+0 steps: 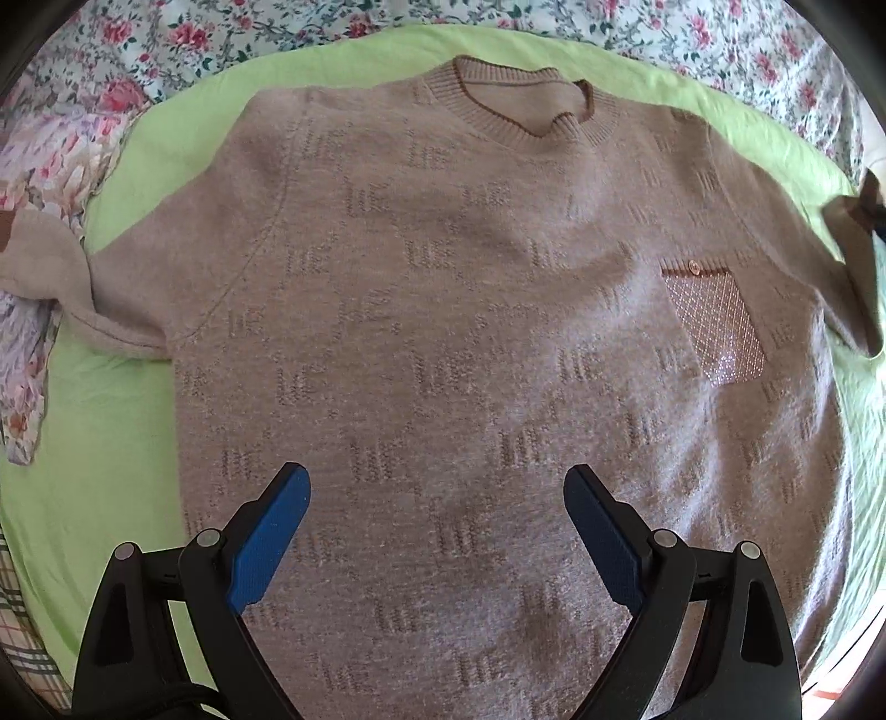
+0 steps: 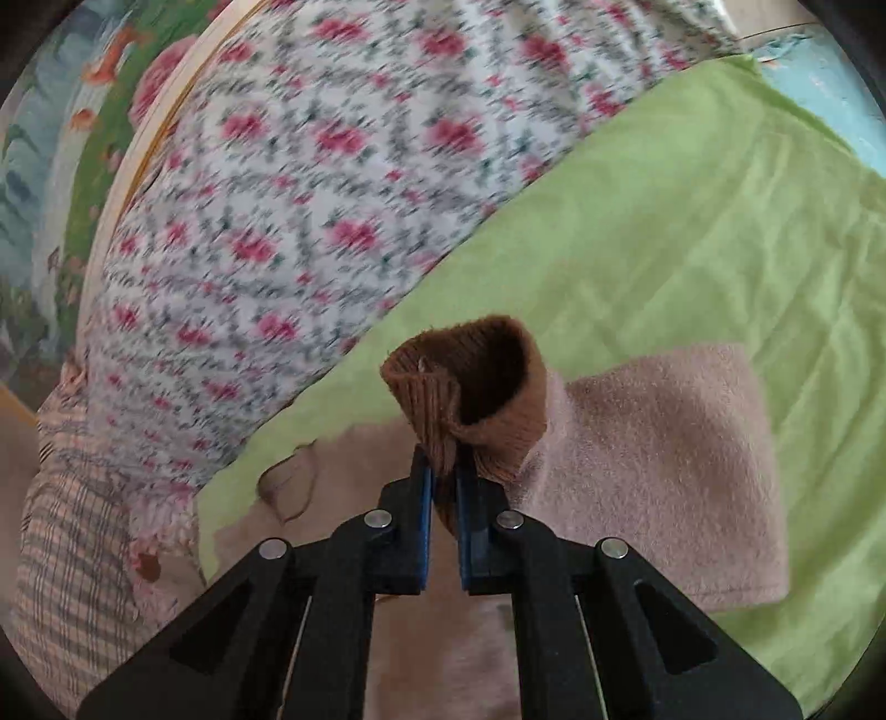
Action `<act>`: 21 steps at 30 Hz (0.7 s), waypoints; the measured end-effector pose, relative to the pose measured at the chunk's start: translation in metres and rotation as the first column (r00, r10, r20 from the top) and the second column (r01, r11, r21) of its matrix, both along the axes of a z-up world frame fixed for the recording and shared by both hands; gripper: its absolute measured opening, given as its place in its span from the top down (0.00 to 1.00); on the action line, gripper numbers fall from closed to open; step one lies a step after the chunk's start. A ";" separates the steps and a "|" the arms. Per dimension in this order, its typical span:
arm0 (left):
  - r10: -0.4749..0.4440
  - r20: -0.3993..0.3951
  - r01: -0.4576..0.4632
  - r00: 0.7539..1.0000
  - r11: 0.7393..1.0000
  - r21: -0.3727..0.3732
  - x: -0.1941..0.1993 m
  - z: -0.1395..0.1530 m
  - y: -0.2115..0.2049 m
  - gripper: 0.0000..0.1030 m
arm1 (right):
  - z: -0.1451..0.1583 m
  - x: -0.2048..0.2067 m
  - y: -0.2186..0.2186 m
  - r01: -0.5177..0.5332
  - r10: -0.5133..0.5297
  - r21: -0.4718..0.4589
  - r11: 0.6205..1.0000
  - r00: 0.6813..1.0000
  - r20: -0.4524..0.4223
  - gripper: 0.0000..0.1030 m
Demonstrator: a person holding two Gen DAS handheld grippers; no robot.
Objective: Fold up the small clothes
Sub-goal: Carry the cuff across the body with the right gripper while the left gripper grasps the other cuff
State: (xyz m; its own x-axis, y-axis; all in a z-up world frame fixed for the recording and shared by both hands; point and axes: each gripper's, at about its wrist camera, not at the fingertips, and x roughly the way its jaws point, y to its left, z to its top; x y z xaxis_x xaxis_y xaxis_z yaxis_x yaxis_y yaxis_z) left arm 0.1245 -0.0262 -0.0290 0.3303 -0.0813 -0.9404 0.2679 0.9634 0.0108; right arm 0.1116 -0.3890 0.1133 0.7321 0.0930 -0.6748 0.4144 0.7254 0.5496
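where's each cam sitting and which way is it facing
Left wrist: on the left gripper, looking steeply down on the sweater; its open blue fingers show.
Right wrist: on the right gripper, angled down across the green sheet; fingers shut on the brown cuff.
Shared: sweater, green sheet, floral bedding.

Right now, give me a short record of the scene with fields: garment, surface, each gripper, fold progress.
garment: beige knit sweater with a mesh chest pocket, lying flat, front up
surface: light green sheet over a floral bedcover
left gripper: open, above the sweater's lower body, holding nothing
right gripper: shut on the brown ribbed sleeve cuff
fold progress: body not yet folded, one sleeve gripped
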 end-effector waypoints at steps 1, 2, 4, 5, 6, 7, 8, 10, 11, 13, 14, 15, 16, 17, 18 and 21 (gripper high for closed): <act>0.007 0.002 -0.007 1.000 1.000 -0.010 0.000 0.002 0.006 0.09 | -0.005 0.013 0.023 -0.055 0.055 0.026 0.998 0.998 0.003 0.92; 0.015 0.004 -0.015 1.000 1.000 -0.020 0.000 0.003 0.012 0.09 | -0.010 0.024 0.040 -0.092 0.092 0.042 0.995 0.996 0.004 0.92; 0.031 0.007 -0.031 0.999 0.999 -0.042 -0.002 0.006 0.025 0.09 | -0.022 0.051 0.086 -0.195 0.195 0.081 0.978 0.981 0.004 0.92; 0.037 0.006 -0.037 0.999 0.998 -0.052 -0.007 0.007 0.031 0.09 | -0.028 0.063 0.107 -0.240 0.241 0.097 0.966 0.971 0.001 0.92; 0.043 0.004 -0.043 0.999 0.997 -0.061 -0.007 0.008 0.037 0.09 | -0.035 0.071 0.126 -0.276 0.278 0.113 0.954 0.961 0.001 0.92; 0.050 0.003 -0.049 0.999 0.996 -0.072 -0.007 0.008 0.042 0.09 | -0.042 0.081 0.148 -0.322 0.325 0.134 0.937 0.946 -0.002 0.92; 0.056 0.003 -0.056 0.998 0.995 -0.085 -0.007 0.008 0.048 0.09 | -0.048 0.087 0.163 -0.355 0.359 0.147 0.923 0.933 -0.004 0.92; 0.066 0.004 -0.065 0.998 0.992 -0.106 -0.007 0.010 0.057 0.09 | -0.065 0.105 0.202 -0.427 0.437 0.174 0.888 0.899 -0.021 0.92; 0.070 0.004 -0.069 0.998 0.991 -0.119 -0.008 0.011 0.063 0.09 | -0.072 0.109 0.212 -0.446 0.458 0.186 0.875 0.888 -0.027 0.92; 0.077 0.006 -0.075 0.997 0.987 -0.140 -0.006 0.009 0.060 0.09 | -0.088 0.119 0.234 -0.475 0.494 0.207 0.855 0.868 -0.050 0.92; 0.079 0.003 -0.078 0.997 0.985 -0.153 -0.006 0.009 0.064 0.09 | -0.096 0.122 0.241 -0.483 0.506 0.217 0.848 0.860 -0.062 0.92; 0.081 0.000 -0.080 0.997 0.983 -0.165 -0.005 0.009 0.066 0.09 | -0.105 0.126 0.247 -0.485 0.512 0.228 0.845 0.856 -0.076 0.92; 0.083 -0.003 -0.082 0.997 0.980 -0.181 -0.005 0.009 0.070 0.09 | -0.113 0.128 0.250 -0.479 0.511 0.241 0.844 0.855 -0.090 0.91; 0.083 -0.006 -0.083 0.997 0.977 -0.197 -0.003 0.009 0.072 0.09 | -0.117 0.131 0.252 -0.476 0.512 0.255 0.842 0.854 -0.097 0.88; 0.083 -0.007 -0.082 0.997 0.975 -0.207 0.000 0.008 0.072 0.09 | -0.124 0.133 0.252 -0.469 0.513 0.276 0.839 0.851 -0.114 0.87; 0.081 -0.012 -0.081 0.997 0.967 -0.240 0.015 0.005 0.064 0.09 | -0.130 0.128 0.244 -0.441 0.503 0.332 0.834 0.854 -0.129 0.77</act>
